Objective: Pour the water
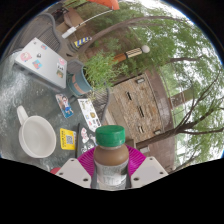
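Gripper view, lower centre: I have the bottle [111,158], green cap on, clamped between both fingers [76,170] of the gripper [111,175]. It looks rigid, part-filled, slippery; mid-body grip suits. White cup [37,135] sits lower left.

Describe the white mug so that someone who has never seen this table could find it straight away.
On the grey table, look left of the gripper, which holds a green-capped bottle. The white mug stands beside a yellow packet; it is the only open, handled vessel there.
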